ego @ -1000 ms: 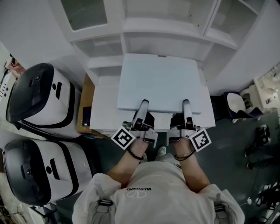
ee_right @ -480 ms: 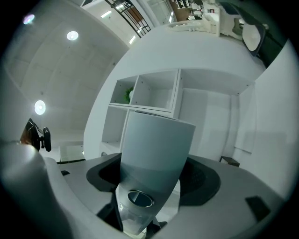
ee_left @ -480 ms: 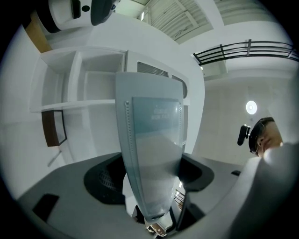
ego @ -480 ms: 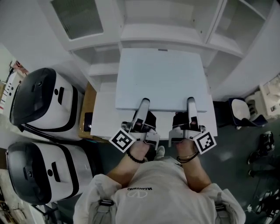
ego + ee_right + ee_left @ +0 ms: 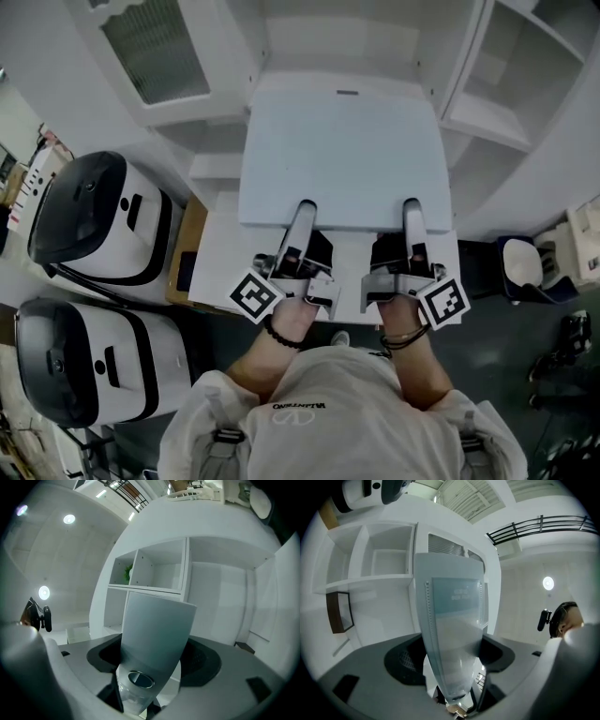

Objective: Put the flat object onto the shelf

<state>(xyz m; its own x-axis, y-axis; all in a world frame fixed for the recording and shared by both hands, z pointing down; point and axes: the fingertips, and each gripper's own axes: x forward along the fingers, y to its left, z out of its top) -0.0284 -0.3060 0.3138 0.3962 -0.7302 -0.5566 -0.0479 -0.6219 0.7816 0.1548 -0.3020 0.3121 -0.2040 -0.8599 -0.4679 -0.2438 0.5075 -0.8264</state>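
The flat object (image 5: 342, 155), a pale rectangular board, is held level in front of the white shelf unit (image 5: 337, 42). My left gripper (image 5: 302, 217) is shut on its near edge at the left. My right gripper (image 5: 411, 216) is shut on the same edge at the right. In the left gripper view the flat object (image 5: 452, 630) runs edge-on out from between the jaws toward the shelf compartments (image 5: 375, 576). In the right gripper view the flat object (image 5: 157, 627) reaches toward open shelf cubbies (image 5: 154, 571). Its far edge lies over the shelf's front.
A white table (image 5: 217, 258) stands under the board, with a wooden panel (image 5: 189, 246) at its left. Two black-and-white machines (image 5: 94, 220) (image 5: 80, 361) stand at the left. A ribbed cabinet door (image 5: 155, 61) hangs open upper left; a dark chair (image 5: 523, 264) is at the right.
Both grippers have carried the board forward toward the shelf; its far edge now covers more of the shelf front. The grips look unchanged.
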